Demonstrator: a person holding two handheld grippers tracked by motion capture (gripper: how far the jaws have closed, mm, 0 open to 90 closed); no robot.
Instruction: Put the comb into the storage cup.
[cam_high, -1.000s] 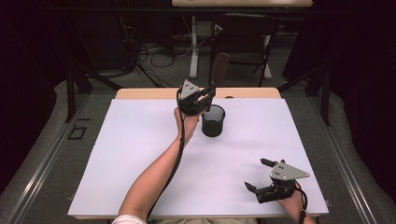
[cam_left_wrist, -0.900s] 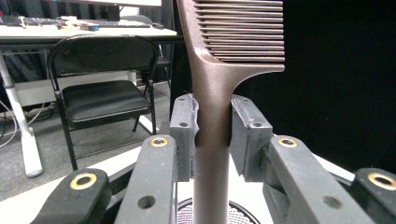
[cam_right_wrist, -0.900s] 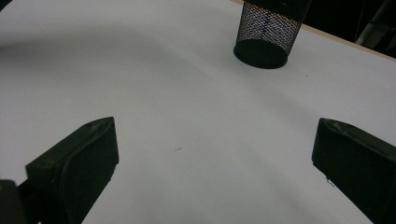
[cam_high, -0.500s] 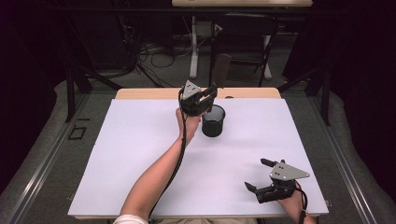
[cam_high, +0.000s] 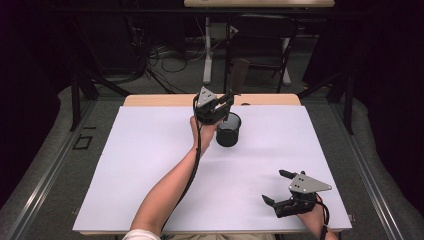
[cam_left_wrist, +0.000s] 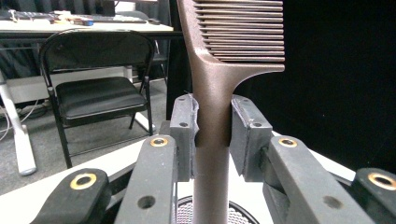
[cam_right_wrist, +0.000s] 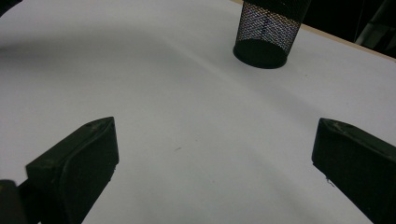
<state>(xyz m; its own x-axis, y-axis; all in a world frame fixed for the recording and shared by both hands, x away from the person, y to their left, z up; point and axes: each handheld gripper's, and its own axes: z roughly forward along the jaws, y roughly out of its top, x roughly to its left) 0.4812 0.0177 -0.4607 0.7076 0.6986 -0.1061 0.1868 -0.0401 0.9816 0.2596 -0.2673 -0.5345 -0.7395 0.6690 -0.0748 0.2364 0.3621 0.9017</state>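
My left gripper (cam_high: 226, 102) is raised over the far middle of the white table, shut on the handle of a brown comb (cam_high: 238, 75). In the left gripper view the comb (cam_left_wrist: 219, 70) stands upright between the pads (cam_left_wrist: 185, 135), teeth at the top, its handle end reaching down into the black mesh cup (cam_left_wrist: 205, 215). The mesh cup (cam_high: 228, 129) stands just below and right of that gripper. Near the table's front right edge, my right gripper (cam_high: 275, 187) rests open with nothing between its fingers. The right gripper view shows the cup (cam_right_wrist: 268, 30) far ahead.
The white sheet (cam_high: 140, 165) covers the table, with a wooden edge (cam_high: 165, 100) showing at the back. A black folding chair (cam_left_wrist: 93, 79), table legs and cables stand on the floor behind. Metal rails run along both sides of the table.
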